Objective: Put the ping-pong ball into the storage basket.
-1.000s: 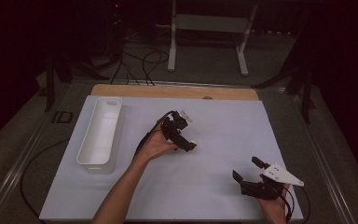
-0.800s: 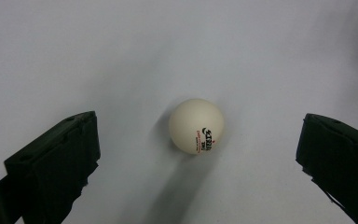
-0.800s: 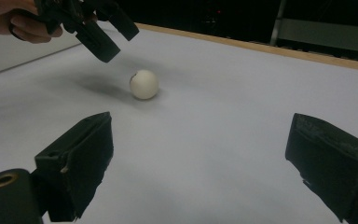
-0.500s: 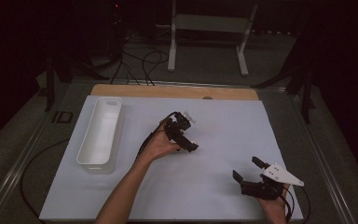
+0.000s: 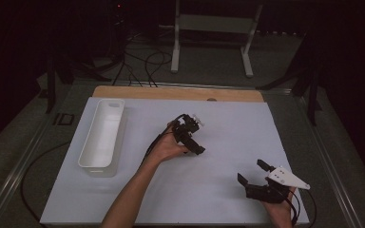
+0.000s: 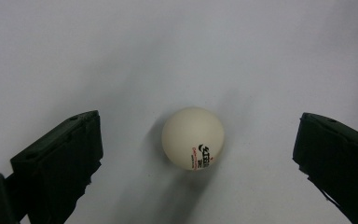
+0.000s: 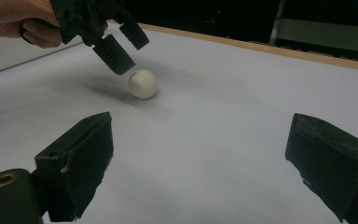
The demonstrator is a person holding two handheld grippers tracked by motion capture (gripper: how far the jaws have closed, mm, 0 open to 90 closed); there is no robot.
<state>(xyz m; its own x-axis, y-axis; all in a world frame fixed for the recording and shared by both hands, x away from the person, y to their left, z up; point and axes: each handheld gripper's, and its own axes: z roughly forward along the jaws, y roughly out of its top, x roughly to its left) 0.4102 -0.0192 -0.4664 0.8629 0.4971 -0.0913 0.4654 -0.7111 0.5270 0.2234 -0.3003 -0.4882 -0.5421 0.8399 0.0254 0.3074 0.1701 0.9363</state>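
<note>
A white table-tennis ball (image 6: 193, 137) with small printed marks rests on the white sheet. My left gripper (image 6: 198, 135) hangs over it, open, with one jaw on each side and neither touching it. In the right gripper view the ball (image 7: 143, 84) lies just below the tips of the left gripper (image 7: 126, 44). A hand holds the left gripper (image 5: 194, 142) over the middle of the sheet. My right gripper (image 5: 252, 172) rests near the sheet's front right corner, open, with nothing between its jaws (image 7: 200, 126), and faces the ball.
A long white tray (image 5: 102, 135) stands at the left side of the white sheet (image 5: 247, 128). A wooden board edge (image 5: 178, 92) runs along the far side. Cables and a metal stand (image 5: 209, 28) lie beyond the table.
The left gripper has drifted slightly to the right and nearer. The right gripper has stayed where it was.
</note>
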